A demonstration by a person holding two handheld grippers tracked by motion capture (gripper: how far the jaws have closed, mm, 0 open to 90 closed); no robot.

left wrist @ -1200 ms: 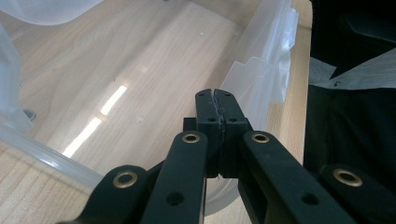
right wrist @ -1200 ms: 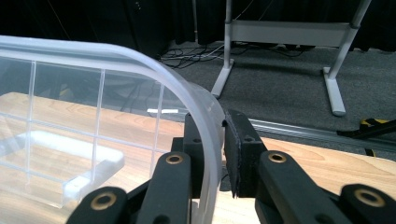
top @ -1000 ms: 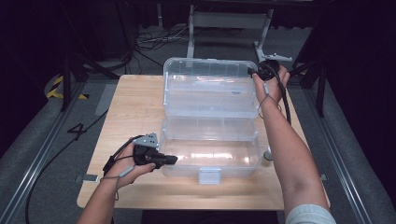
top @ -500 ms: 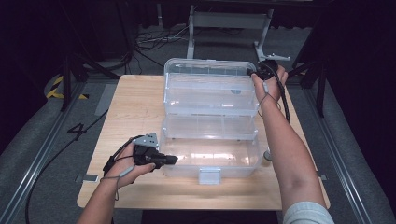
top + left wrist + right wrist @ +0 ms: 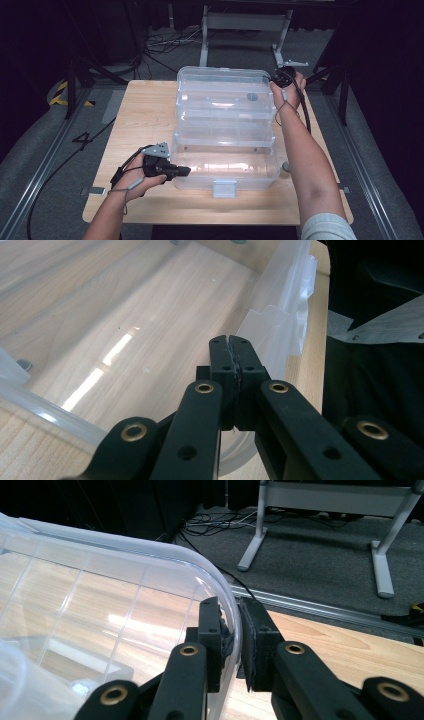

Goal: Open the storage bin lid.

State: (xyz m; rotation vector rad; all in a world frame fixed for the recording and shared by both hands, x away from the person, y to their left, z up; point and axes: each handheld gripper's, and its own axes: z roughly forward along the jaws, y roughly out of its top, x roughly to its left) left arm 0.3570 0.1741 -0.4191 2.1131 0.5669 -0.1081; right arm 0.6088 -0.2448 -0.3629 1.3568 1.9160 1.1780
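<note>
A clear plastic storage box (image 5: 225, 162) sits open on the wooden table (image 5: 145, 115), its lid (image 5: 220, 95) tipped back toward the far side. My right gripper (image 5: 276, 79) is at the lid's far right corner; in the right gripper view the gripper (image 5: 235, 617) is shut on the lid's curved rim (image 5: 150, 565). My left gripper (image 5: 183, 171) lies at the box's front left corner, tips against the wall. In the left gripper view the left gripper (image 5: 231, 344) is shut with nothing between its jaws, over the box's bare floor (image 5: 150, 330).
A white latch (image 5: 224, 188) hangs on the box's front wall. A small grey object (image 5: 286, 167) lies on the table by the box's right side. Cables and a metal stand's feet (image 5: 245, 22) are on the floor beyond the table's far edge.
</note>
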